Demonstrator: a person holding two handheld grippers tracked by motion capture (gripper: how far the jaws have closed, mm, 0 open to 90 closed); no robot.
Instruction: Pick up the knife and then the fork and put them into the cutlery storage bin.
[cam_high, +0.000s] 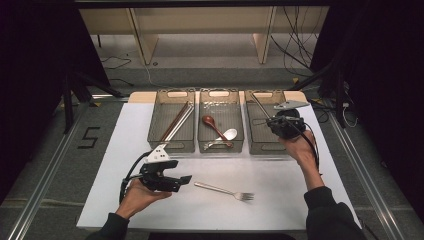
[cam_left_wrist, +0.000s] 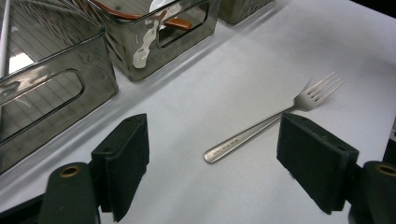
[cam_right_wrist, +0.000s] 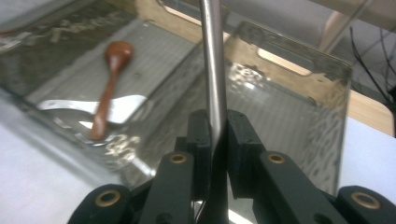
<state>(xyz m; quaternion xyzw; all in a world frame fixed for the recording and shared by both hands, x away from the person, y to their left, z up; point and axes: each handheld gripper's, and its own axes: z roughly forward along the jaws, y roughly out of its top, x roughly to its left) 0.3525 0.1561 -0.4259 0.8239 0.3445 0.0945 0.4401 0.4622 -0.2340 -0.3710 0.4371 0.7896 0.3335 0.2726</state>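
Note:
A steel fork (cam_high: 225, 191) (cam_left_wrist: 266, 128) lies flat on the white mat, tines to the right in the high view. My left gripper (cam_high: 187, 178) (cam_left_wrist: 217, 154) hovers just left of it, its jaws wide apart with nothing between them and the fork's handle end ahead of the gap. My right gripper (cam_high: 274, 121) (cam_right_wrist: 215, 135) is over the right-hand smoky bin (cam_high: 265, 149) (cam_right_wrist: 299, 121) and is shut on a thin steel utensil handle (cam_high: 259, 105) (cam_right_wrist: 212, 70). The handle slants up and away over the bin. Its working end is hidden.
Three smoky plastic bins stand in a row at the back. The left bin (cam_high: 170, 148) holds chopsticks (cam_high: 176, 122). In the middle bin (cam_high: 220, 148) are a wooden spoon (cam_high: 212, 125) (cam_right_wrist: 109, 84) and a metal spoon (cam_high: 227, 135) (cam_right_wrist: 116, 105). White mat (cam_high: 290, 200) lies around the fork.

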